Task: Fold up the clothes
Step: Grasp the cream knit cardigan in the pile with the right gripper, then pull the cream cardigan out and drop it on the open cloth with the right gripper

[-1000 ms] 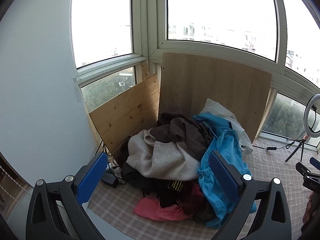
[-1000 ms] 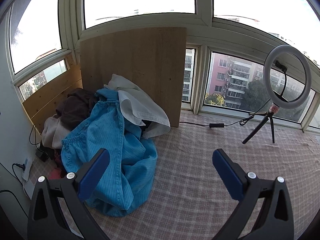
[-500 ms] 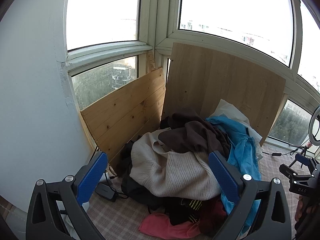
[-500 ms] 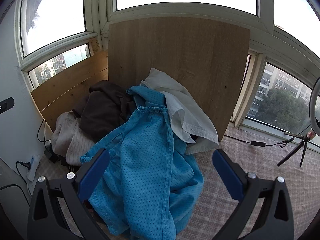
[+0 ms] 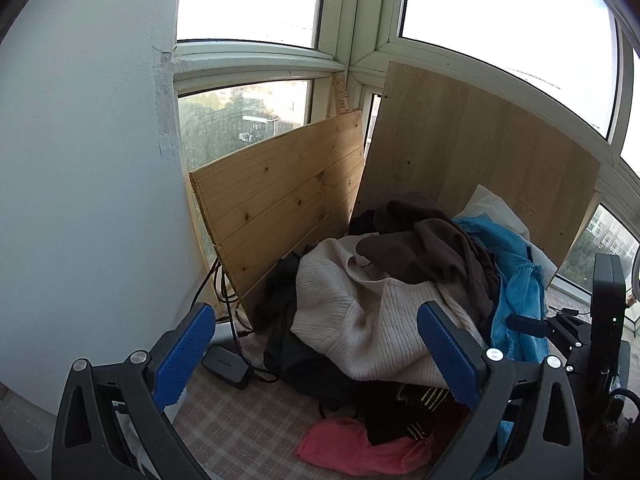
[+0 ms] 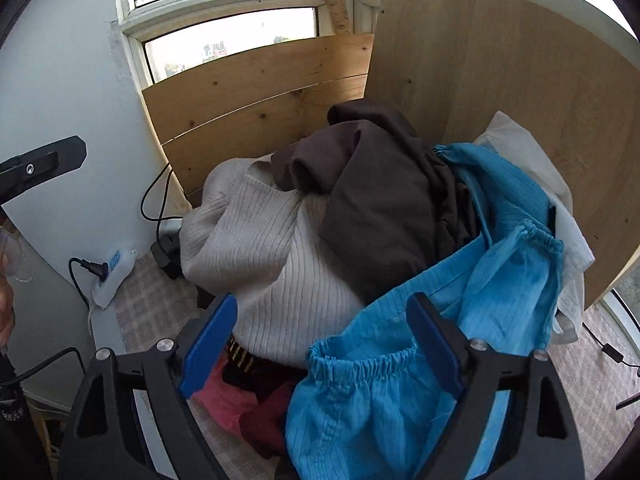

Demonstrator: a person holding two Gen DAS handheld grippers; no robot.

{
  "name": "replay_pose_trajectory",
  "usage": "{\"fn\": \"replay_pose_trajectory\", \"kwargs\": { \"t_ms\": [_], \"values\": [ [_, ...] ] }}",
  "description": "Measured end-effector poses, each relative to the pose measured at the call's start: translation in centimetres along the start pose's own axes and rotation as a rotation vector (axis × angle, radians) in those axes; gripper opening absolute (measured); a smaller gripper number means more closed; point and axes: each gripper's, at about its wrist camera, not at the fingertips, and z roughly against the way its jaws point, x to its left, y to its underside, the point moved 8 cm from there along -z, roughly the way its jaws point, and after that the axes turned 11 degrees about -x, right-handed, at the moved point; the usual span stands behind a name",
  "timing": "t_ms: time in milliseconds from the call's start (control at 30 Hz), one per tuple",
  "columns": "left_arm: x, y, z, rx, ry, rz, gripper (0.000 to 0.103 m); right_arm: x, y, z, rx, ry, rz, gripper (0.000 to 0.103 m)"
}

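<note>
1. Left gripper [image 5: 316, 356]: jaws spread wide, blue pads facing each other, nothing clamped between them; angled downward.
2. Right gripper [image 6: 320, 340]: jaws closing, pads not yet pressing on anything, only cloth lying in the gap; angled steeply downward.
3. From the left wrist view, the right gripper's black body shows at the right edge.
4. From the right wrist view, a left-gripper finger [image 6: 44, 162] enters at the left edge, with part of a hand [image 6: 6, 304] below it.
</note>
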Motion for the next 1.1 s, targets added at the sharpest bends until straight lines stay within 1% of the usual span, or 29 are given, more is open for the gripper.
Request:
{"fn": "replay_pose_trajectory", "kwargs": {
  "t_ms": [133, 233, 333, 367, 400, 433, 533, 600, 633, 767, 933, 1000, 1100],
  "values": [
    [2.2, 0.5, 0.6, -0.001, -0.03, 0.028, 0.102, 1.7, 0.1, -3.1, 0.049, 0.02, 0.064, 0.082],
    [3.2, 0.8, 1.0, -0.002, -0.039, 0.051, 0.102, 1.9, 1.4, -5.9, 0.15, 0.061, 0.113, 0.082],
    [3.6, 1.0, 1.2, 0.002, -0.035, 0.063, 0.102, 2.4, 2.6, -7.4, 0.205, 0.032, 0.128, 0.08],
    [3.6, 1.1, 1.3, 0.004, -0.032, 0.064, 0.102, 2.5, 2.6, -7.5, 0.209, 0.019, 0.129, 0.062],
    [3.6, 1.1, 1.4, 0.003, -0.031, 0.062, 0.102, 2.4, 2.4, -7.6, 0.216, 0.01, 0.134, 0.048],
    [3.6, 1.0, 1.6, 0.0, -0.03, 0.06, 0.102, 2.2, 1.7, -7.3, 0.216, -0.012, 0.111, 0.039],
    [3.6, 0.9, 2.0, -0.009, -0.026, 0.06, 0.102, 1.4, -0.6, -6.3, 0.211, -0.09, 0.012, 0.03],
    [3.7, 0.8, 2.3, -0.014, -0.014, 0.069, 0.102, 0.8, -3.0, -4.9, 0.18, -0.127, -0.052, 0.012],
    [3.7, 0.8, 2.4, -0.016, -0.009, 0.073, 0.102, 0.7, -4.4, -4.0, 0.156, -0.149, -0.075, 0.008],
    [3.6, 0.7, 2.7, -0.02, 0.003, 0.073, 0.102, 1.3, -11.2, -0.1, 0.046, -0.199, -0.083, 0.008],
    [3.6, 0.6, 3.7, -0.028, 0.008, 0.061, 0.102, 1.8, -19.6, 3.7, -0.079, -0.252, -0.191, 0.008],
    [3.9, 0.5, 4.1, -0.031, 0.007, 0.062, 0.102, 1.7, -23.3, 6.0, -0.149, -0.254, -0.211, 0.008],
    [4.3, 0.3, 4.6, -0.037, 0.012, 0.069, 0.102, 2.0, -28.1, 10.2, -0.249, -0.292, -0.228, 0.008]
  ]
}}
